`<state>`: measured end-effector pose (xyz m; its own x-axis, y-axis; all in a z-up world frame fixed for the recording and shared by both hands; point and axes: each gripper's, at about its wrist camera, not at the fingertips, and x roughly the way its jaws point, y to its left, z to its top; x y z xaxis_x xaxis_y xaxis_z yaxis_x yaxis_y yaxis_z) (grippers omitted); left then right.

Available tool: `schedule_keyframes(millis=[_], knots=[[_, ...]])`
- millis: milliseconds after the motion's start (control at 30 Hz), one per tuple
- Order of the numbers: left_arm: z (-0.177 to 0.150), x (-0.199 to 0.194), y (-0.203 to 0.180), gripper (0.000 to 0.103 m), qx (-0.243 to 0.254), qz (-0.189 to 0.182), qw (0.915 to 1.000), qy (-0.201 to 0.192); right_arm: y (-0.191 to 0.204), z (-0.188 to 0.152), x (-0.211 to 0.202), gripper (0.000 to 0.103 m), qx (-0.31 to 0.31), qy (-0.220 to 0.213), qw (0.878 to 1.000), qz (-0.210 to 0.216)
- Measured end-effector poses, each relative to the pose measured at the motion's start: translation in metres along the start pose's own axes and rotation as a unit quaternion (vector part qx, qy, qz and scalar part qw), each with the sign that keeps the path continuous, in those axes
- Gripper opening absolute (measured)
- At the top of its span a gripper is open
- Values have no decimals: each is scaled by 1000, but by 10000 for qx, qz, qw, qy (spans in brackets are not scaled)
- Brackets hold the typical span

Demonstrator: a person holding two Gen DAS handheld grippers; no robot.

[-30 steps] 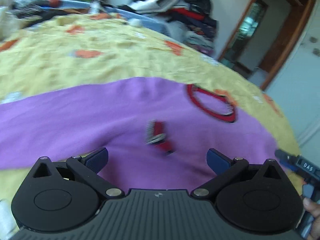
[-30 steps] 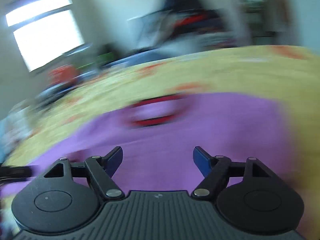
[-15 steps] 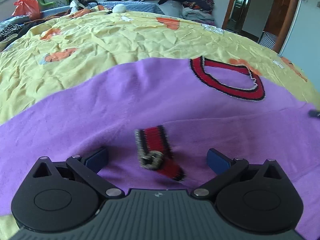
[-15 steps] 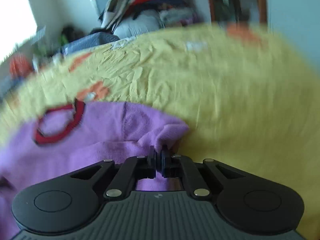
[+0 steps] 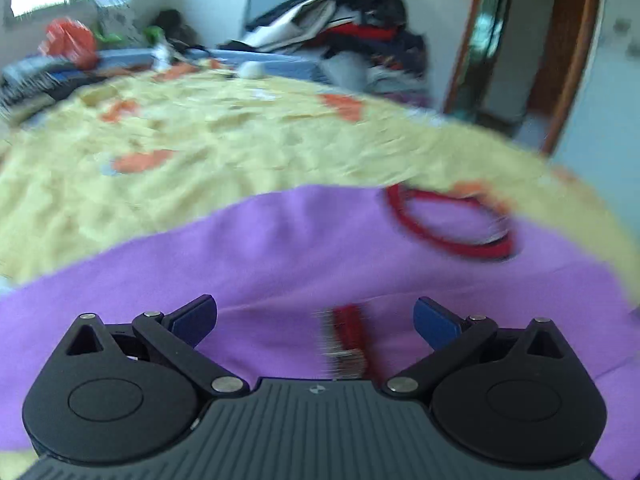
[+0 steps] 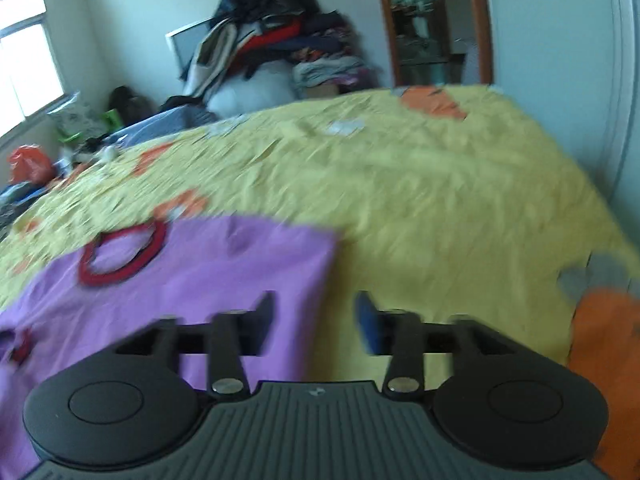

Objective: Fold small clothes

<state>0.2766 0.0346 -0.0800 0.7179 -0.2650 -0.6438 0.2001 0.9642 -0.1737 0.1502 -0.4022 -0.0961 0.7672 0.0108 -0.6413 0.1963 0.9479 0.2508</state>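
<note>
Right gripper [image 6: 316, 322] jaws just opened, sleeve dropped onto purple sweater [image 6: 208, 280]; fold probably laid, blurry. Left gripper [image 5: 314, 318] gapes, empty.

One purple garment [image 5: 304, 248], two tongs, one bedsheet [image 6: 420, 184]

Sweater [image 6: 192, 292] lies flat on bed [image 6: 420, 208], collar [image 6: 120, 258] toward far side; clothes pile [image 6: 272, 40] behind bed, doorway [image 6: 432, 24] right of pile.

Home bedroom, bed [image 6: 400, 184] (yellow sheet), clothes heap [image 6: 272, 28]
</note>
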Motion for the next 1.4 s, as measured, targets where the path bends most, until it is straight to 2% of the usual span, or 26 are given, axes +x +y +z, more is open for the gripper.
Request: schedule_keyframes(millis=[67, 100, 167, 233, 267, 300, 333, 433, 500, 533, 600, 667, 700, 767, 800, 833, 867, 900, 933, 1000, 1133, 1167, 1200, 1233, 1300, 1400], knots=[[2, 9, -14, 103, 55, -412, 9990, 176, 8, -16, 8, 79, 9, 50, 10000, -56], [1, 16, -23, 103, 190, -416, 9987, 217, 9, -21, 10, 78, 52, 36, 9999, 143], [-5, 35, -40, 103, 678, -71, 9972, 323, 10, -29, 4, 78, 210, -78, 9990, 384], [-14, 56, -48, 103, 1192, 500, 9900, 555, 14, -34, -2, 78, 180, -257, 9992, 265], [-16, 55, -44, 103, 1247, 447, 9905, 367, 19, -34, -6, 78, -60, -319, 9994, 94], [-15, 55, -39, 103, 1281, 457, 9901, 353, 25, -35, -12, 78, -283, -432, 9986, -116], [-13, 55, -33, 103, 1223, 532, 9900, 453, 28, -36, -21, 78, -337, -571, 9977, -139], [-6, 53, -19, 103, 1340, 1190, 9830, 395, 32, -35, -30, 79, -333, -583, 9959, 610], [-4, 51, -8, 103, 1312, 1247, 9826, 412, 43, -36, -28, 79, -536, -655, 9926, 870], [-2, 48, -5, 103, 1329, 1370, 9806, 446, 48, -35, -22, 79, -583, -620, 9918, 957], [-2, 46, -5, 103, 1544, 1808, 9707, 350, 57, -33, -5, 81, -603, -525, 9940, 744], [-3, 45, -4, 103, 1628, 1867, 9683, 323, 60, -32, 22, 83, -427, 66, 9970, 635], [-3, 43, -4, 103, 1683, 1928, 9661, 335, 69, -35, 22, 85, -688, 21, 9960, 566], [3, 35, -4, 103, 1600, 2048, 9649, 385, 90, -39, 22, 86, -1247, 255, 9910, 418], [8, 26, -2, 103, 1424, 2001, 9689, 313, 94, -39, 19, 86, -1361, 321, 9889, 503], [10, 14, -2, 103, 1228, 1782, 9762, 139, 96, -38, 14, 86, -1410, 260, 9871, 715], [12, 4, -3, 103, 1020, 1501, 9834, -6, 94, -35, 7, 86, -1383, 23, 9865, 874], [15, -3, -5, 103, 814, 1199, 9894, -73, 94, -30, 3, 86, -1348, -250, 9878, 737], [16, -5, -8, 103, 648, 908, 9937, -96, 93, -24, 3, 86, -1359, -517, 9887, 375], [16, 7, -23, 103, 629, 676, 9957, 23, 88, -7, 17, 86, -1384, -765, 9870, -278], [-6, 46, -51, 103, 1119, 1076, 9874, 312, 83, 15, 80, 84, -1619, 127, 9859, -407], [-15, 54, -50, 103, 1184, 1160, 9854, 388, 77, 14, 84, 87, -1534, 104, 9876, -332], [-21, 51, -43, 103, 1076, 1065, 9883, 205, 69, 16, 87, 92, -1381, 105, 9898, -346], [-23, 50, -35, 103, 933, 935, 9910, 195, 62, 18, 87, 95, -1214, 123, 9915, -451], [-20, 47, -17, 103, 656, 829, 9937, 368, 58, 17, 72, 95, -931, 190, 9936, -614], [-20, 32, 1, 103, 772, 1095, 9902, 392, 83, -1, 42, 96, -1060, -10, 9942, -159]])
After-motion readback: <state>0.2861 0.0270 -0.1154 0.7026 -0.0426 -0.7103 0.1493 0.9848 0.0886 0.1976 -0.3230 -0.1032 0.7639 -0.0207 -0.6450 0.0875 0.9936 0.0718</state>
